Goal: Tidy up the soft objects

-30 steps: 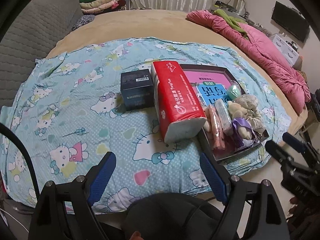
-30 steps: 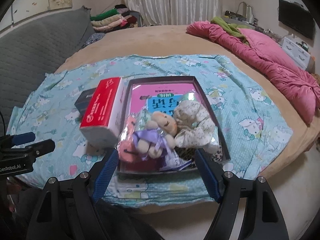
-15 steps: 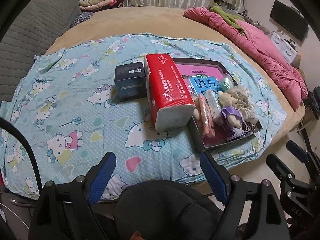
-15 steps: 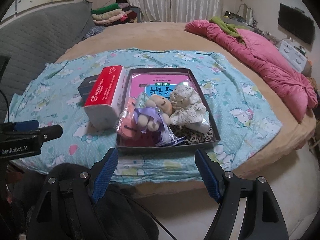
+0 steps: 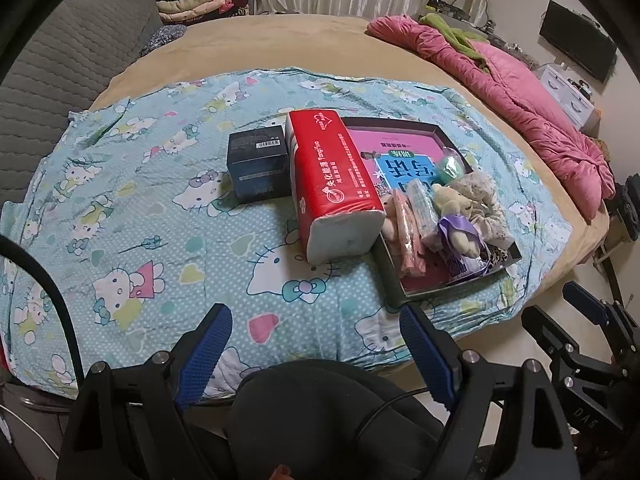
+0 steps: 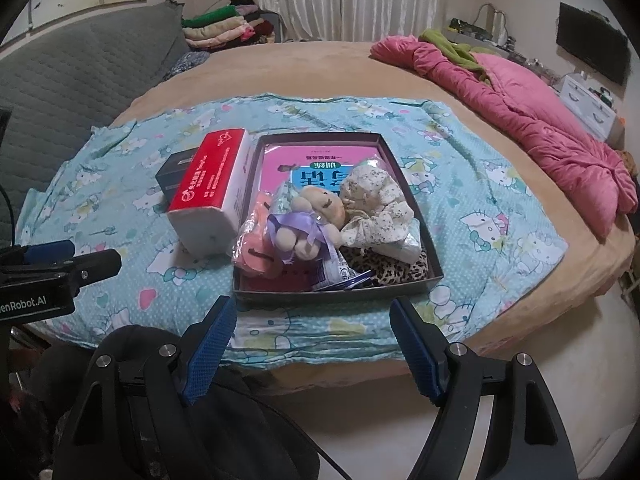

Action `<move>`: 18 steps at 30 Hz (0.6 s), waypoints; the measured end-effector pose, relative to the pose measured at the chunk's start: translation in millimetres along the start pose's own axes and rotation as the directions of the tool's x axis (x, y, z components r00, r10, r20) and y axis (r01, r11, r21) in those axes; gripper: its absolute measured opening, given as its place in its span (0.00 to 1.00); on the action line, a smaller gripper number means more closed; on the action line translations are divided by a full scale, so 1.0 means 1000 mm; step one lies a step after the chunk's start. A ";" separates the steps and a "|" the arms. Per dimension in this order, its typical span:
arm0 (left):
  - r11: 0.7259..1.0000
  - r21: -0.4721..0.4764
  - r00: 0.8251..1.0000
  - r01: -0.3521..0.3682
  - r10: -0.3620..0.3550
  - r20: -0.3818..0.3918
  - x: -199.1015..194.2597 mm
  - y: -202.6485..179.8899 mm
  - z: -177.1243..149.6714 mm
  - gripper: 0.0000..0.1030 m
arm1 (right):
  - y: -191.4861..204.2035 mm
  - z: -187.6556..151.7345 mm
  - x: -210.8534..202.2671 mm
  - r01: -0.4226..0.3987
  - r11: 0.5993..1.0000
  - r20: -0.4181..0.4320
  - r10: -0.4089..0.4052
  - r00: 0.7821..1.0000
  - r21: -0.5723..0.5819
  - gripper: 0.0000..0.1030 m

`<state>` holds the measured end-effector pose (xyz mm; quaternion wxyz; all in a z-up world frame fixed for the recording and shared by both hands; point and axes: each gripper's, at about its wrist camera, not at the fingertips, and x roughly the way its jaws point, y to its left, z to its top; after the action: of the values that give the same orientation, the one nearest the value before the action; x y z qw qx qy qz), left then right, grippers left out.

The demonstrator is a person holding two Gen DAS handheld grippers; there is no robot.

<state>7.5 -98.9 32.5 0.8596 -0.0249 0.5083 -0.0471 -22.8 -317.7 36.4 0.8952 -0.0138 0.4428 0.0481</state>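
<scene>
Pink quilt (image 6: 532, 120) and folded clothes (image 6: 218, 28) behind.

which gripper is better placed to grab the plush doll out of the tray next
Right, probably. The right gripper, open and empty, faces the tray with the plush doll straight ahead. The left gripper is also open, but the doll lies off to its right, beyond the red tissue pack.
</scene>
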 end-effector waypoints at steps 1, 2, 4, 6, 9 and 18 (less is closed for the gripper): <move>1.000 0.001 1.000 -0.001 0.001 0.000 0.000 0.000 0.000 0.83 | 0.000 0.000 0.000 0.001 1.000 0.000 -0.001 1.000 0.000 0.78; 1.000 0.002 1.000 -0.002 0.002 -0.001 0.000 -0.001 0.000 0.83 | 0.000 0.000 0.000 0.002 1.000 0.000 -0.002 1.000 0.001 0.78; 1.000 0.003 1.000 -0.003 0.003 -0.001 0.001 -0.001 0.000 0.83 | 0.000 0.001 0.000 -0.003 1.000 0.002 0.002 1.000 0.003 0.78; 1.000 0.002 1.000 -0.002 0.002 -0.002 0.001 -0.001 0.000 0.83 | 0.000 0.001 0.000 -0.003 1.000 0.001 0.003 1.000 0.000 0.78; 1.000 0.004 1.000 -0.003 0.003 -0.002 0.001 -0.001 -0.001 0.83 | 0.001 0.001 0.000 -0.006 1.000 0.002 0.006 1.000 -0.003 0.78; 1.000 0.003 1.000 -0.006 0.006 -0.004 0.001 -0.001 -0.002 0.83 | 0.002 0.001 0.000 -0.012 1.000 0.002 0.012 1.000 -0.003 0.78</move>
<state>6.0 -99.8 30.8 0.8588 -0.0221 0.5098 -0.0452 -22.1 -315.4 37.2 0.8953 -0.0125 0.4420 0.0545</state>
